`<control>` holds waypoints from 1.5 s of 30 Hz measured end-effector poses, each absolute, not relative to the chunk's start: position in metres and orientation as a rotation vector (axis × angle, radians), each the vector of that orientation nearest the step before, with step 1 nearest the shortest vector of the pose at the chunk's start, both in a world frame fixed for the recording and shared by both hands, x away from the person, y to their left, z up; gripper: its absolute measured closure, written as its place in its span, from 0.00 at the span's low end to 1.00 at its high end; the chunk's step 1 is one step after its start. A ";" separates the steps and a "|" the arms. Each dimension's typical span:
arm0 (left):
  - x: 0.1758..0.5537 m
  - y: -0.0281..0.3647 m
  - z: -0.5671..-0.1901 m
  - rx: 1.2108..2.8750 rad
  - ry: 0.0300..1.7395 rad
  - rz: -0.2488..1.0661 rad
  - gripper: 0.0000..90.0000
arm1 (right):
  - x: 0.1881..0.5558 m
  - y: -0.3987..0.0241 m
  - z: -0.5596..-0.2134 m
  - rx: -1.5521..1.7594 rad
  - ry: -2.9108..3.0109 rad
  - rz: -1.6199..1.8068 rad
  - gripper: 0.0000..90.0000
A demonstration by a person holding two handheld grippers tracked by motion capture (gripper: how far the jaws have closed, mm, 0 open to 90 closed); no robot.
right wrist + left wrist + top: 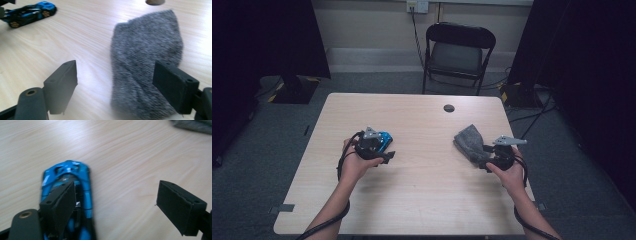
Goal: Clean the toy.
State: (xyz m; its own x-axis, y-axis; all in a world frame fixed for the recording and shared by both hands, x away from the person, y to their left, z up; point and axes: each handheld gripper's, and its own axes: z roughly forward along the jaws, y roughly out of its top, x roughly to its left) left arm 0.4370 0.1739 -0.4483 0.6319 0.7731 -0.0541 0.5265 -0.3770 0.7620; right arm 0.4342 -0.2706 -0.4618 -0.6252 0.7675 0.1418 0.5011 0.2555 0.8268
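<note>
Pale wood-grain worktop (422, 175); glossy blue-and-black toy car (67, 185) under wide-open left tool (115, 207); fuzzy grey folded cloth (145, 62) between gaping right tool (113, 87), ungripped.

The left gripper (116, 207) had its two black jaws standing wide apart above the pale wooden table (120, 152), with nothing pressed between the pads. A blue toy car (67, 173) lay on the wood under the jaw at the left of the picture, which covered much of the car's body (only the end farther from the camera showed clearly, with pale glints on it). The other jaw stood over bare wood, well apart from the car. A grey cloth (192, 125) showed at the upper right corner.
</note>
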 end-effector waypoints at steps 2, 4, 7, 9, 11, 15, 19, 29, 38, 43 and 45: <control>0.432 0.168 -0.448 2.079 0.983 0.390 0.18 | 0.431 -0.266 -0.459 1.148 2.259 1.301 0.18; 0.426 0.163 -0.448 2.091 0.949 0.374 0.18 | 0.427 -0.261 -0.458 1.132 2.284 1.319 0.17; 0.420 0.155 -0.450 2.094 0.918 0.347 0.18 | 0.422 -0.253 -0.458 1.112 2.308 1.336 0.17; 0.417 0.151 -0.450 2.097 0.902 0.346 0.18 | 0.419 -0.247 -0.458 1.091 2.325 1.353 0.17; 0.413 0.147 -0.450 2.106 0.871 0.342 0.18 | 0.416 -0.243 -0.458 1.075 2.348 1.350 0.17; 0.403 0.138 -0.451 2.103 0.823 0.307 0.18 | 0.409 -0.234 -0.461 1.030 2.384 1.363 0.17; 0.393 0.131 -0.456 2.128 0.776 0.288 0.18 | 0.400 -0.223 -0.466 0.975 2.432 1.354 0.17; 0.372 0.117 -0.473 2.192 0.672 0.225 0.18 | 0.378 -0.198 -0.488 0.871 2.569 1.324 0.18; 0.365 0.115 -0.485 2.227 0.617 0.231 0.18 | 0.370 -0.188 -0.500 0.787 2.631 1.260 0.19; 0.364 0.115 -0.492 2.261 0.600 0.251 0.18 | 0.369 -0.188 -0.500 0.757 2.634 1.243 0.19; 0.364 0.115 -0.493 2.266 0.602 0.250 0.18 | 0.369 -0.188 -0.500 0.749 2.635 1.233 0.19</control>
